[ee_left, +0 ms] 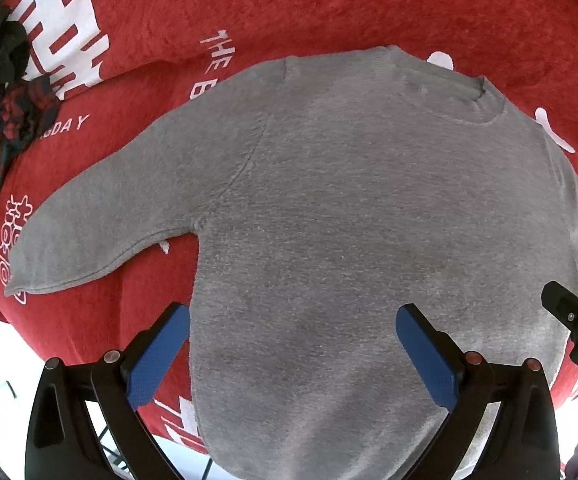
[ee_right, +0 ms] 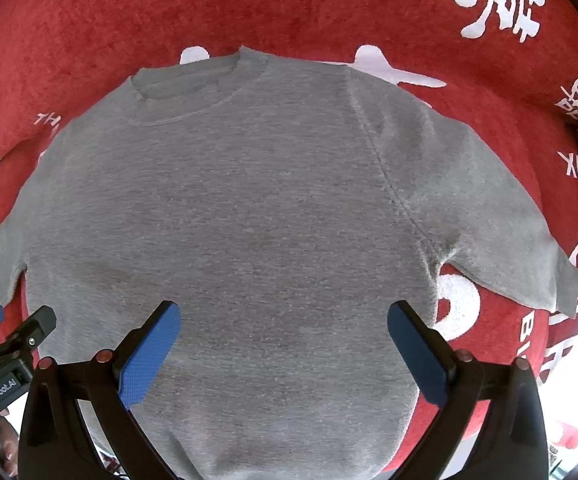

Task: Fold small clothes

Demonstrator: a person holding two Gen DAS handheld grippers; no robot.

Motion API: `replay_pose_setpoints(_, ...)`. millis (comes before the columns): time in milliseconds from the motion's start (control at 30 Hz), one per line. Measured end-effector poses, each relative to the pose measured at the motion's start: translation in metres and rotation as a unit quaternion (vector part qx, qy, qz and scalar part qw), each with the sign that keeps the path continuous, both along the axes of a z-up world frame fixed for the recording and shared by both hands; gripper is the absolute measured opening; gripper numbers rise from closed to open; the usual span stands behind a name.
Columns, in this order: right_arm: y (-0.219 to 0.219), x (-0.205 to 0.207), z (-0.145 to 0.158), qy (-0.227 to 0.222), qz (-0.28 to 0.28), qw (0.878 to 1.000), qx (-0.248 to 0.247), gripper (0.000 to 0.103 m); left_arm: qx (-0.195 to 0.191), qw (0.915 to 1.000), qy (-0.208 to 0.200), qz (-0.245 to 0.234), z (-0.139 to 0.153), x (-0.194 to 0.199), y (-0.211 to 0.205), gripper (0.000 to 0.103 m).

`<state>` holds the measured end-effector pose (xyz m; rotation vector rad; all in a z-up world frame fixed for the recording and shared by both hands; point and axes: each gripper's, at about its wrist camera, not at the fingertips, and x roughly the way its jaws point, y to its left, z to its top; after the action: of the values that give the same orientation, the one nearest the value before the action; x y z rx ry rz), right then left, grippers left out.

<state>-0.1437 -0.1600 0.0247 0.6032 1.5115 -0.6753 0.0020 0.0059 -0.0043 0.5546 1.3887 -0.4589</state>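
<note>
Grey sweater (ee_left: pixel 329 200) flat on red printed blanket (ee_left: pixel 329 4); left gripper (ee_left: pixel 293 320) and right gripper (ee_right: pixel 285 316) both spread wide — holding nothing.

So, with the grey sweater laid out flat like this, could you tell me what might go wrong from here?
1. The grey sweater hangs over the near edge of the red blanket; tugging a sleeve could slide it off.
2. The red blanket is plush, so the left gripper or right gripper, both open, might pinch blanket along with fabric.
3. The pile of clothes lies close to the left sleeve and could snag during a fold.
</note>
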Motion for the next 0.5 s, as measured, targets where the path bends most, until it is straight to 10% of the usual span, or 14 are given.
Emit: replay_pose_setpoints(500,0.0024,0.0053,-0.0010,0.003,0.004,1.000,0.002,0.103,-0.026,0.9996,-0.005,0.000,-0.0005,0.0061,0.0078,0.103)
